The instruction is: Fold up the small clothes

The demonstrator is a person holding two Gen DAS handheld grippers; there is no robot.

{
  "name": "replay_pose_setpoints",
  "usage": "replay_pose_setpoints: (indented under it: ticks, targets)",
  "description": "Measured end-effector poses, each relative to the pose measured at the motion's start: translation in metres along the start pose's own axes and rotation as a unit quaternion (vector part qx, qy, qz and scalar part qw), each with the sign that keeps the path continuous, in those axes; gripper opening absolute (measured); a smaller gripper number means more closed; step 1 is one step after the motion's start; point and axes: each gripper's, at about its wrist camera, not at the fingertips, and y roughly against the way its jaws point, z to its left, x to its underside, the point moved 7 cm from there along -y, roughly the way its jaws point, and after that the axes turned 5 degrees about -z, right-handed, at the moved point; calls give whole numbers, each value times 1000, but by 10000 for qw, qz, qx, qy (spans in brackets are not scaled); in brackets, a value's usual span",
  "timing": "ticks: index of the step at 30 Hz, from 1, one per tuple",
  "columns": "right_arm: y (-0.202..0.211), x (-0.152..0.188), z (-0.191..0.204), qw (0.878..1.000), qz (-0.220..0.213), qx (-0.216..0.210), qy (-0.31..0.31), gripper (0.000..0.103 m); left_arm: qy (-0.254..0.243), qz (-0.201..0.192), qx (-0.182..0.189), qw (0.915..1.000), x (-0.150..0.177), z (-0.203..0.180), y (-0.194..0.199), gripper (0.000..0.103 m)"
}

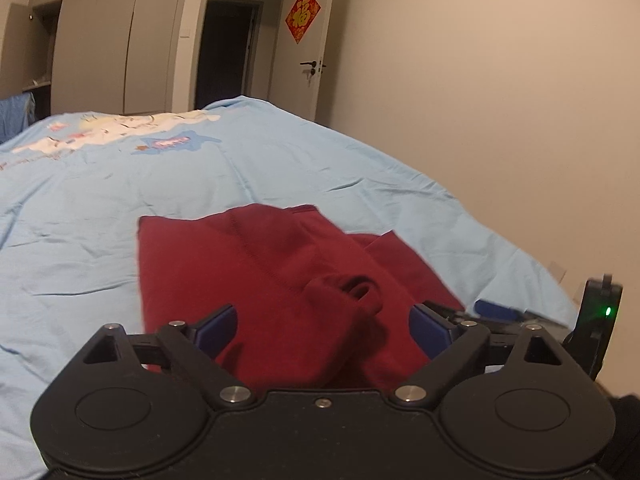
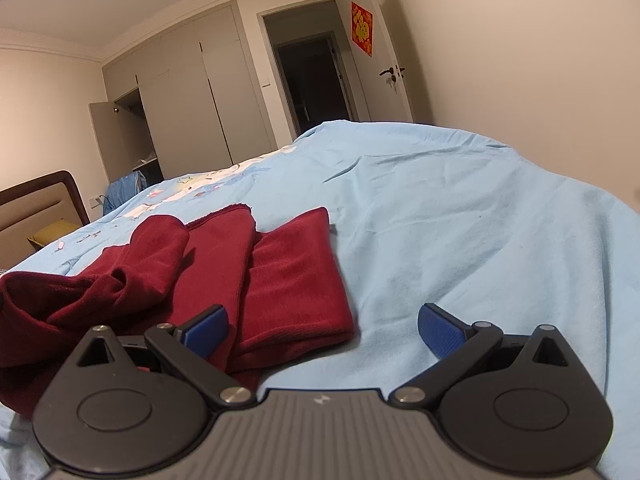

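Both the left gripper (image 1: 323, 326) and the right gripper (image 2: 323, 330) stand spread wide and empty over the light blue bedsheet (image 2: 460, 220), the partly folded dark red garment (image 1: 256, 264) lying between the left's fingers and just left of the right's.

Light blue bedsheet (image 1: 280, 168) spreads ahead, grey wardrobe (image 2: 188, 104) beyond it, open doorway (image 1: 226, 52) and red door decoration (image 1: 303, 14) far ahead.

Left gripper (image 1: 322, 330) low and level, blue-padded fingers (image 1: 218, 330) spread wide — nothing between them, right gripper (image 2: 322, 330) likewise low, jaws wide apart, holding nothing
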Motion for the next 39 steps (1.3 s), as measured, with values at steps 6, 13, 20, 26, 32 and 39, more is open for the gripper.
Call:
replay_pose_setpoints:
  ticks: [6, 13, 20, 26, 32, 39]
  targets:
    - [0, 2, 0, 10000, -63, 1, 43, 103, -264, -79, -129, 9995, 12, -2, 2, 88]
    - [7, 1, -3, 9997, -158, -160, -122, 103, -183, -115, -110, 9997, 13, -5, -12, 51]
    - [14, -22, 16, 9979, -205, -611, -73, 103, 88, -137, -104, 9998, 18, -3, -11, 49]
    - [-16, -47, 49, 9905, 188, -1360, 129, 84, 34, -183, -10, 9998, 23, -9, -12, 30]
    - [-60, -62, 81, 9794, 721, -1857, 328, 61, -112, -216, -75, 9997, 25, -10, -12, 17]
    - [-91, -35, 104, 9672, 1353, -2099, 460, 48, -78, -240, -65, 9997, 26, -9, -14, 14]
